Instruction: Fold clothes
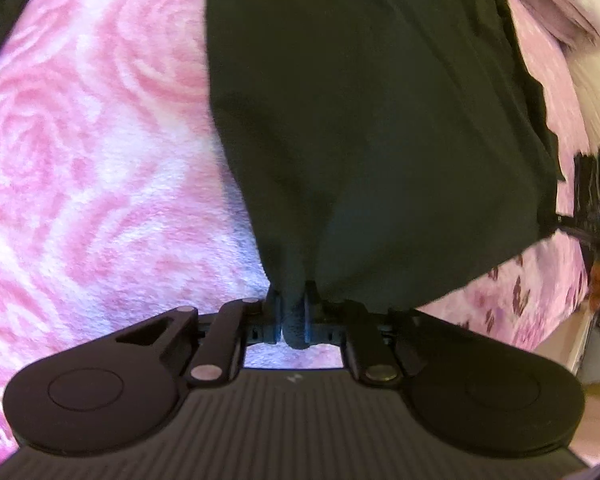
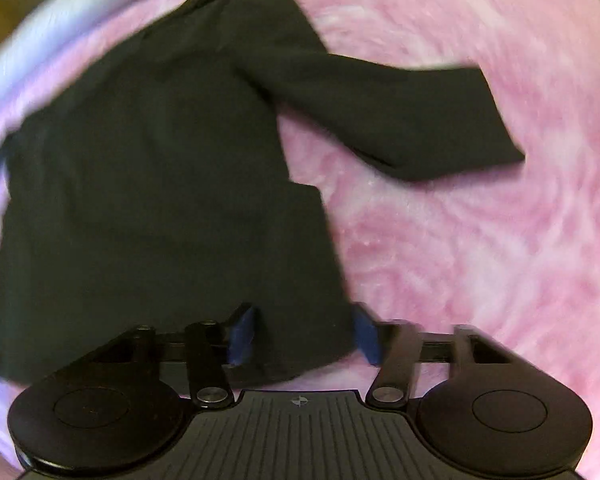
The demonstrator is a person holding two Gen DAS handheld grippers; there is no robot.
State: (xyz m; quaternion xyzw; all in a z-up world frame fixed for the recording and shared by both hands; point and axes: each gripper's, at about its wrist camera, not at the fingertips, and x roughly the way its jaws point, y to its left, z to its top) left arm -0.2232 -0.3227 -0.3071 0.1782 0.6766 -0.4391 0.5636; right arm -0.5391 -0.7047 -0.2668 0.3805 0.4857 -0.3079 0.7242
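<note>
A black long-sleeved garment lies spread on a pink rose-patterned blanket. One sleeve stretches out to the right in the right wrist view. My left gripper is shut on a pinched fold of the black garment, which rises from the jaws. My right gripper is open, its blue-padded fingers standing either side of the garment's lower corner.
The pink blanket covers the bed. A pale folded blanket lies at the upper right of the left wrist view. A dark furry thing is at the right edge there. A white cover lies at the upper left.
</note>
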